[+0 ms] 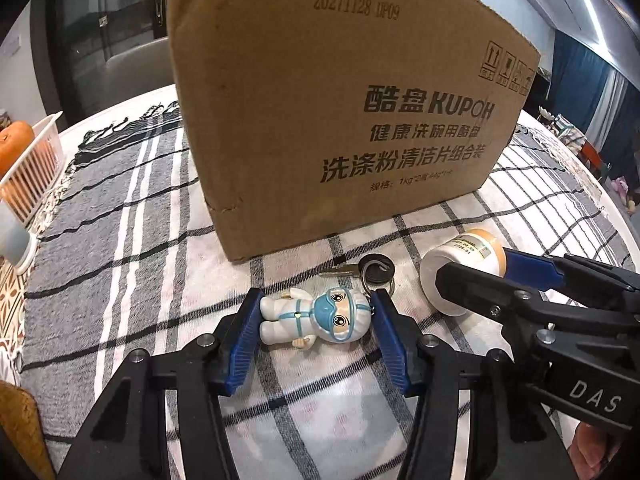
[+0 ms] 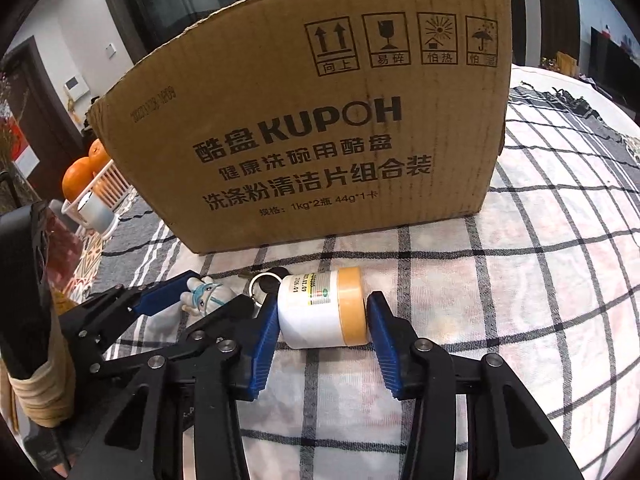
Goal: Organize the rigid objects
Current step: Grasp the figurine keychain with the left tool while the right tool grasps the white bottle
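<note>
Checked grey-and-white cloth covers the table (image 1: 132, 216) that carries everything, and the tall brown cardboard box (image 1: 328, 120) printed with black lettering is my landmark.

My left tongs (image 1: 316, 320) sit just in front of the box, their blue pads closed in on the small white-and-blue plastic figurine keychain (image 1: 316, 316). It lies flat with its long axis running straight across the gap, feet at one pad and hooded head at the other, so I hold it end to end. Whether both pads press firmly I cannot be sure; they look to be touching it.

My right tongs (image 2: 322, 312) are beside them, toward the box's right corner, clamped on the white plastic bottle with a tan cap (image 2: 320, 312). It lies on its side, its axis also across the gap, base at one pad and cap at the other.

The two loads lie close together, each nearer its own hand. I judge that lifting comes next, over the box's front wall.

Between them, nearer the box, a black-headed key on a metal ring (image 1: 374, 270) is attached to the figurine; its blade is partly hidden. The box's inside is out of view. Off to the box's left, a white slatted basket of oranges (image 2: 86, 178) is cut off by the frame.
</note>
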`<state>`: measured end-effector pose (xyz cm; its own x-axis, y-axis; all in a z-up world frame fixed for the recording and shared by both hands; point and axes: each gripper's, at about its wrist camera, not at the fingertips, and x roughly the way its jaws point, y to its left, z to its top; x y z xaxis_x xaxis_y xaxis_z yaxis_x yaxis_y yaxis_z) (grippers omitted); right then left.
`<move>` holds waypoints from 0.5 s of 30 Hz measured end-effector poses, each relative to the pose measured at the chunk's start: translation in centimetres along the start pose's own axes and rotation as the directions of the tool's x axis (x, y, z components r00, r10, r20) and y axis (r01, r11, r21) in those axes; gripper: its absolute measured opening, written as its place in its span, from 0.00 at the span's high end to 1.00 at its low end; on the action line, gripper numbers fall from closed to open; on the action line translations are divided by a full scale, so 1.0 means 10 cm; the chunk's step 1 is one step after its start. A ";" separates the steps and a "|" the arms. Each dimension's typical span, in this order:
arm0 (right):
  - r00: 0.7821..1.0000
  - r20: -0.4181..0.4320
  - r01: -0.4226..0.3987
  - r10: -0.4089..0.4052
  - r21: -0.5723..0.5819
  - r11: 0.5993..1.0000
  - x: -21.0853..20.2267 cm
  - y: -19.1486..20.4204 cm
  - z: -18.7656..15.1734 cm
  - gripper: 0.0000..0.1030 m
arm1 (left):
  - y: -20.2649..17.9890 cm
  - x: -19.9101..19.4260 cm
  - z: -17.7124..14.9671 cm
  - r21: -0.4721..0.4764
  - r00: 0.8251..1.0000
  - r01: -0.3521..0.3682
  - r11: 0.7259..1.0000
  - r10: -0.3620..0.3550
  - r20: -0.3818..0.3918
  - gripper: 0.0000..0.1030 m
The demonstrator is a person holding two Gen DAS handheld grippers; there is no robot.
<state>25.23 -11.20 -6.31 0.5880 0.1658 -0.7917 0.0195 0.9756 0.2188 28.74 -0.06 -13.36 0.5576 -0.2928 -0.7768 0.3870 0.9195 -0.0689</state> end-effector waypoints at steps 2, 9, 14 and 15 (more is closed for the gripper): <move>1.000 0.007 0.000 0.000 -0.006 1.000 -0.04 -0.01 -0.02 0.57 | 0.02 -0.06 -0.03 -0.014 1.000 -0.010 1.000 0.011 0.007 0.48; 1.000 0.027 -0.001 0.001 -0.012 1.000 -0.16 -0.02 -0.02 0.57 | 0.02 -0.28 -0.04 -0.068 0.998 -0.059 0.996 0.061 0.035 0.48; 0.999 0.038 -0.004 0.005 -0.020 1.000 -0.24 -0.03 -0.02 0.57 | 0.01 -0.44 -0.02 -0.107 0.994 -0.089 0.990 0.095 0.056 0.48; 0.999 0.039 -0.005 0.006 -0.021 1.000 -0.24 -0.01 -0.01 0.57 | 0.00 -0.48 -0.02 -0.115 0.993 -0.091 0.989 0.099 0.061 0.48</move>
<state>23.69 -11.69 -4.47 0.6191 0.1659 -0.7676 -0.0002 0.9775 0.2111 25.93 1.41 -9.78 0.6371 -0.2161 -0.7399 0.2473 0.9665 -0.0693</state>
